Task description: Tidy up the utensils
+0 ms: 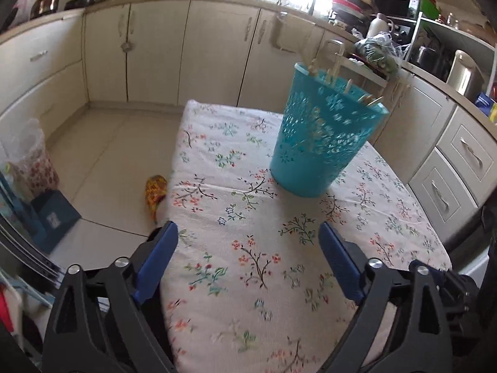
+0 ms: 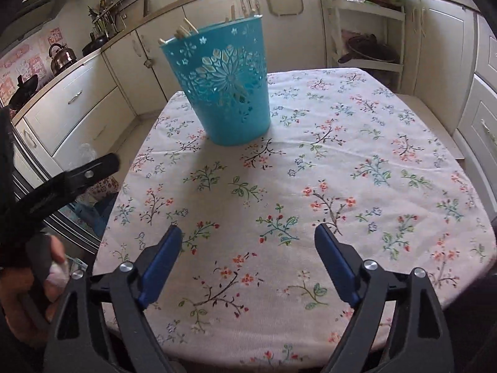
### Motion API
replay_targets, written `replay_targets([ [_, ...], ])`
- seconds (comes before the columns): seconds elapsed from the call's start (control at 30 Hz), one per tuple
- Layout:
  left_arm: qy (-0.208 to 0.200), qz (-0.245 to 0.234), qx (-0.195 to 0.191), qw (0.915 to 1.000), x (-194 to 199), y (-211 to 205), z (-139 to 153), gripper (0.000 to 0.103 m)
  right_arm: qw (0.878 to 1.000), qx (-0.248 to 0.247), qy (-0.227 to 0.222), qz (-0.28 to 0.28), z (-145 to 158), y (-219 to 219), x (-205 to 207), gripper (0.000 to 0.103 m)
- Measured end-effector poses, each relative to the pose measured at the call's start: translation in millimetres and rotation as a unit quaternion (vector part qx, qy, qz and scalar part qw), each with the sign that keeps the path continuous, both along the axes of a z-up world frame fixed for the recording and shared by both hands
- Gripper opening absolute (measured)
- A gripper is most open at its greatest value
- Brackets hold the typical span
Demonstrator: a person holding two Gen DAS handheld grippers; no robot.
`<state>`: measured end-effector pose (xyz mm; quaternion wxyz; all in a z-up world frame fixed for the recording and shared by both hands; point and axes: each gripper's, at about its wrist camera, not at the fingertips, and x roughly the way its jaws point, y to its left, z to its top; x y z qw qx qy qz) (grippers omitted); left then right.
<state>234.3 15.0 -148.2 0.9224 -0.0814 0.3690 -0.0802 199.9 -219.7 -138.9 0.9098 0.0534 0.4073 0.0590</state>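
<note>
A turquoise plastic basket (image 2: 228, 87) with cut-out flower patterns stands upright on a table covered by a floral tablecloth (image 2: 341, 155). In the right wrist view it sits toward 11 o'clock of the tabletop, near the far edge. Pale wooden utensil handles (image 2: 186, 29) stick up out of its rim, leaning against the wall of the basket; how many there are cannot be told.

The right gripper (image 2: 248, 233) hangs over the near part of the table with its jaws spread wide and nothing between the blue pads (image 2: 161, 264); only bare cloth shows in the gap. The basket lies well ahead of it, at about 12 o'clock, apart from the fingertips.

The left gripper (image 1: 248, 228) is likewise released, its jaws wide apart with nothing between them, over the near left edge of the table. From its camera the basket (image 1: 323, 136) stands at about 1 o'clock, well apart from its pads, with the utensil handles (image 1: 332, 74) showing above the rim. The same gripper enters the right wrist view at 9 o'clock as a dark finger (image 2: 93, 168), with part of the person's hand (image 2: 52, 264) below it at 8 o'clock.

Cream kitchen cabinets (image 2: 93, 102) surround the table, and a kettle (image 2: 62, 56) sits on the counter at 10 o'clock.
</note>
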Motion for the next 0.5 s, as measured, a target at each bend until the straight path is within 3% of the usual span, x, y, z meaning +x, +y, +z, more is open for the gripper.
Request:
replay_targets([
  [0.33, -0.039, 0.036, 0.047, 0.9974, -67.8, -2.3, 78.7, 0.095, 0.997, 0.002, -0.063, -0.043, 85.4, -14.9, -55.6, 0.095],
  [0.5, -0.060, 0.047, 0.050, 0.9958, -108.5, -7.2, 99.3, 0.095, 0.997, 0.004, -0.064, -0.050, 91.4, -3.8, -95.8, 0.095],
])
